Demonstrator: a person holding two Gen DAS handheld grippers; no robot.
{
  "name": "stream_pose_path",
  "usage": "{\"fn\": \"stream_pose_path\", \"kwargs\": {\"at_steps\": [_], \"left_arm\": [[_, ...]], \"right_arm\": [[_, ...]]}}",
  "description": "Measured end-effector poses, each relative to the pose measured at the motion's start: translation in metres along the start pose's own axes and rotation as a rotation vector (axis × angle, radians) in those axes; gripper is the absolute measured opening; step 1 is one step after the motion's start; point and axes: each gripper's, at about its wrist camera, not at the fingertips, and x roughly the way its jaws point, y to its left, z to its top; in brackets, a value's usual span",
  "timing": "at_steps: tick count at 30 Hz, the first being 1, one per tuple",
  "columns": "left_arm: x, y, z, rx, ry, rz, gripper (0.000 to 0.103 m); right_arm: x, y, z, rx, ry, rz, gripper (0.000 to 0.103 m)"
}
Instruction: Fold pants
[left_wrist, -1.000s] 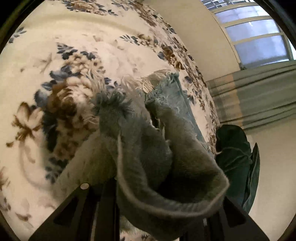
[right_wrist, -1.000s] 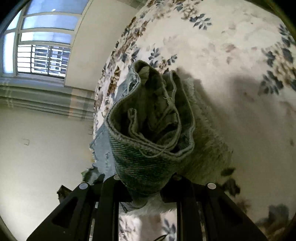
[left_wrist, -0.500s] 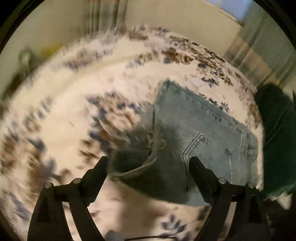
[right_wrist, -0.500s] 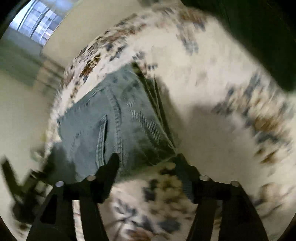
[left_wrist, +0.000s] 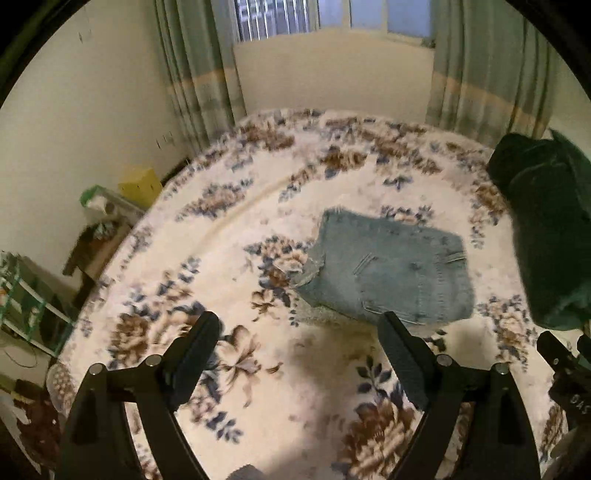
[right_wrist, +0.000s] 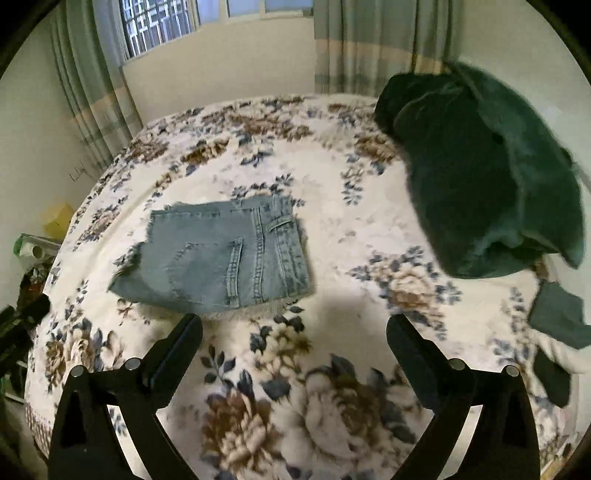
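Observation:
The light blue denim pants (left_wrist: 391, 273) lie folded into a compact rectangle on the floral blanket (left_wrist: 258, 221), back pocket up, frayed hems at the left. They also show in the right wrist view (right_wrist: 221, 258). My left gripper (left_wrist: 299, 332) is open and empty, held above the bed just in front of the pants. My right gripper (right_wrist: 295, 332) is open and empty too, raised in front of the pants' near edge. Neither touches the fabric.
A dark green cushion (right_wrist: 484, 177) lies at the bed's right side, with smaller dark green cloth pieces (right_wrist: 557, 314) near it. A yellow box (left_wrist: 142, 184) and cluttered shelves (left_wrist: 29, 299) stand left of the bed. Curtains and a window are behind.
Both grippers held bunched pant legs a second ago. They laid the fabric down, opened, and pulled back and up. The pants now lie folded on the bed.

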Motion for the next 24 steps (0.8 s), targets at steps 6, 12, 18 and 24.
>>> {"fn": "stream_pose_path", "kwargs": {"at_steps": [6, 12, 18, 24], "left_arm": [[-0.117, 0.005, -0.014, 0.009, -0.099, -0.026, 0.087], [-0.219, 0.011, -0.04, 0.023, -0.173, -0.051, 0.087], [-0.295, 0.024, -0.073, 0.026, -0.217, -0.071, 0.087], [-0.354, 0.041, -0.097, 0.032, -0.253, -0.088, 0.087]], "right_arm": [[-0.138, -0.01, -0.024, -0.033, -0.121, -0.01, 0.101], [-0.269, -0.027, -0.061, -0.03, -0.198, 0.02, 0.101], [-0.371, -0.035, -0.1, -0.044, -0.246, 0.037, 0.101], [-0.45, -0.037, -0.131, -0.041, -0.283, 0.047, 0.101]]}}
